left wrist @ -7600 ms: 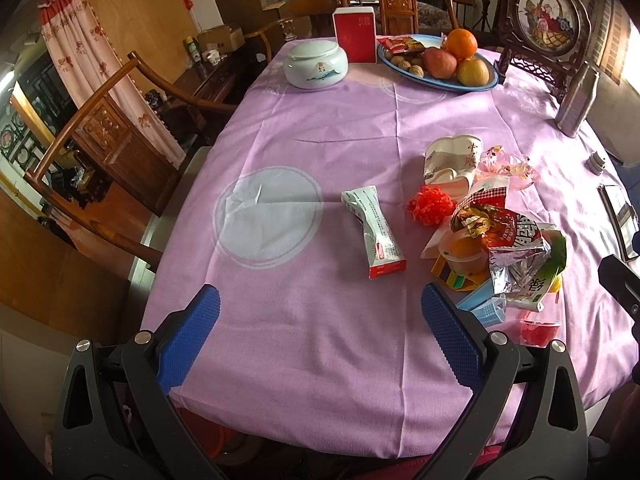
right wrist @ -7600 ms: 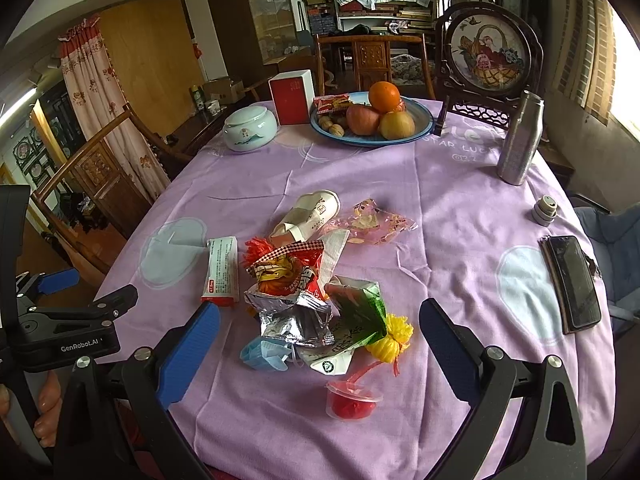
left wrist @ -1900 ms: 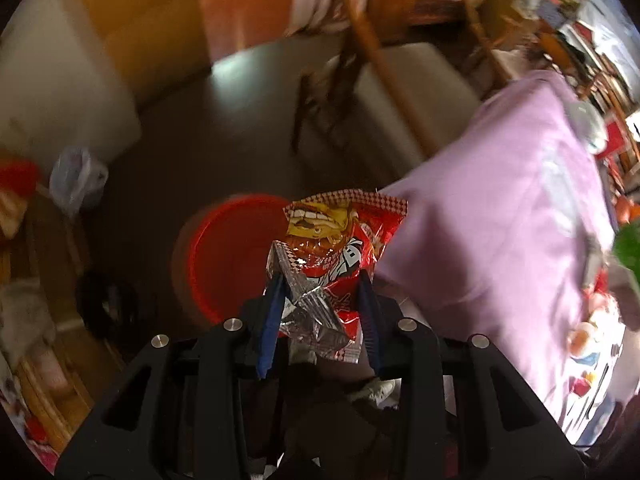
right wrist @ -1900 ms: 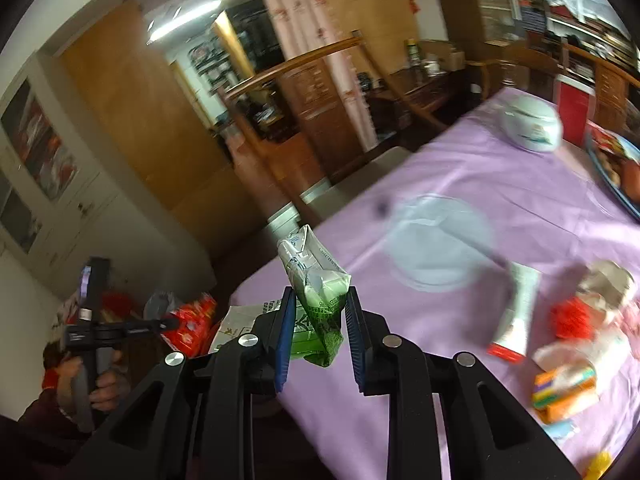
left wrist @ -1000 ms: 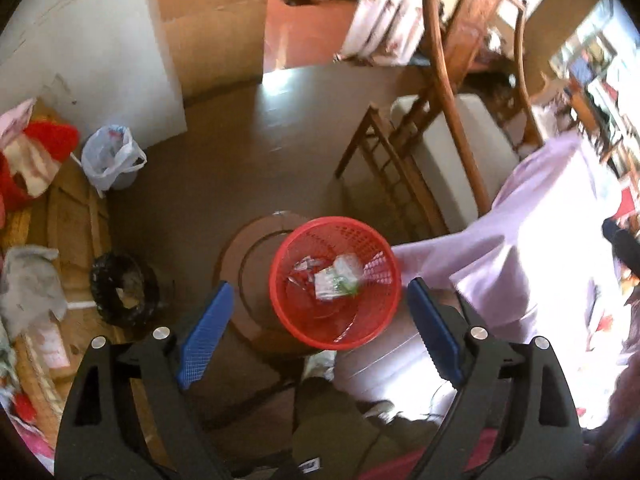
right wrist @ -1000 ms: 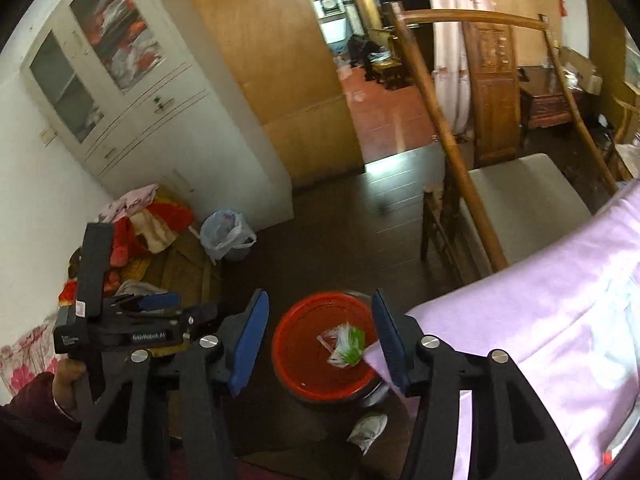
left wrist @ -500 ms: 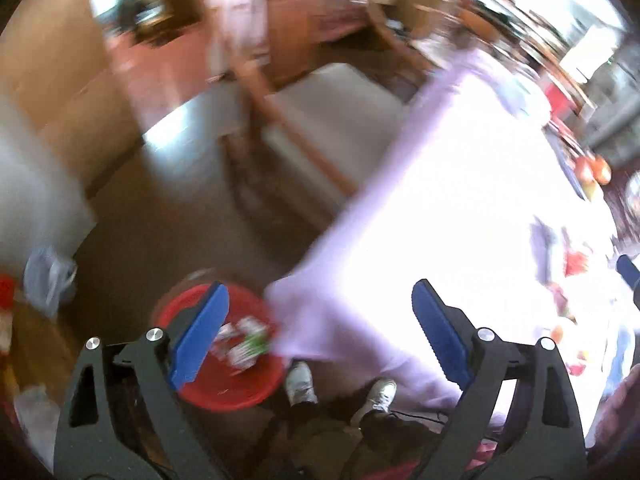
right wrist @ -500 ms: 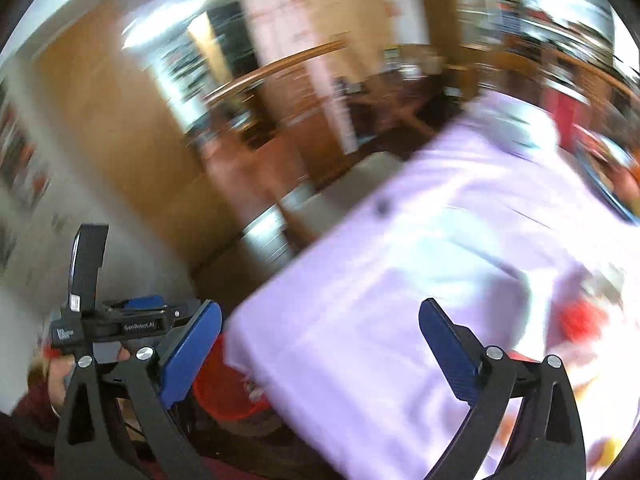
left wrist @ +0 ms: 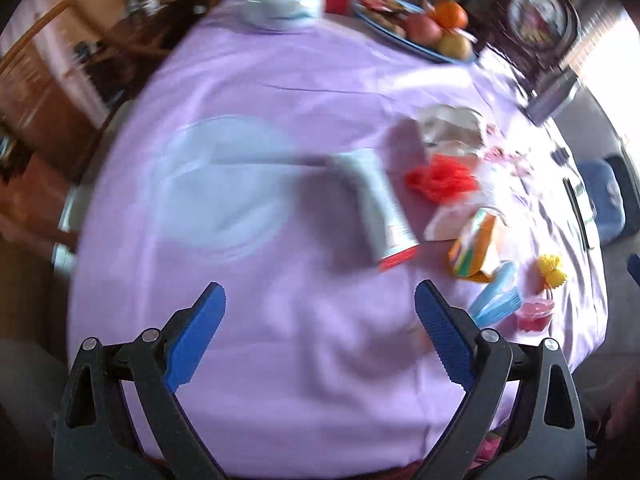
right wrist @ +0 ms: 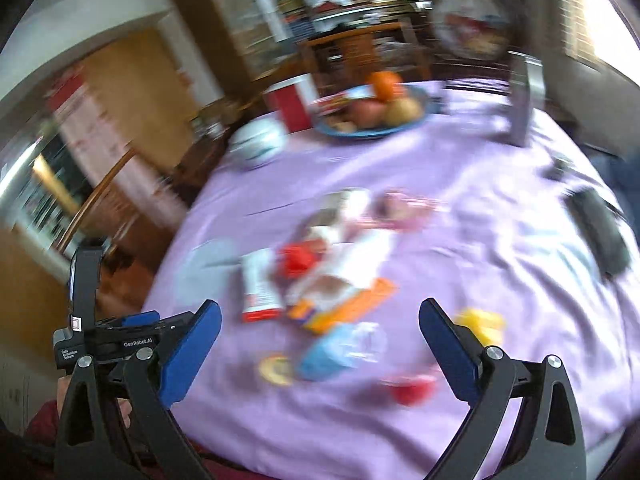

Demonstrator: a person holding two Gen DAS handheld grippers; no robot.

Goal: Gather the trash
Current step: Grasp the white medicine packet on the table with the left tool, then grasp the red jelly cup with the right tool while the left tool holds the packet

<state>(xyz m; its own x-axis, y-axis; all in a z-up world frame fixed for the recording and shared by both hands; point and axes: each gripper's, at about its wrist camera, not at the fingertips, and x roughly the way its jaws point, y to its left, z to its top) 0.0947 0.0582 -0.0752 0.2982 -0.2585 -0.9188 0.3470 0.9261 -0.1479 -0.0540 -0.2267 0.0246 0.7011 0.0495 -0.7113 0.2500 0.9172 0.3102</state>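
Left wrist view: the left gripper (left wrist: pixel 320 322) tilts steeply down over the near edge of the purple tablecloth (left wrist: pixel 248 120), jaws spread wide with nothing between them. Ahead and to its right lies the trash: a white wrapper (left wrist: pixel 380 208), a red tuft (left wrist: pixel 440 180), an orange carton (left wrist: pixel 476 244). Right wrist view: the right gripper (right wrist: pixel 320 334) slants down, jaws wide and empty, a blue packet (right wrist: pixel 324 354) just ahead between its fingers.

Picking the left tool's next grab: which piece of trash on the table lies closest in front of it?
The long white wrapper with the red end, lying alone just ahead of the open left tool. The other litter sits further right.
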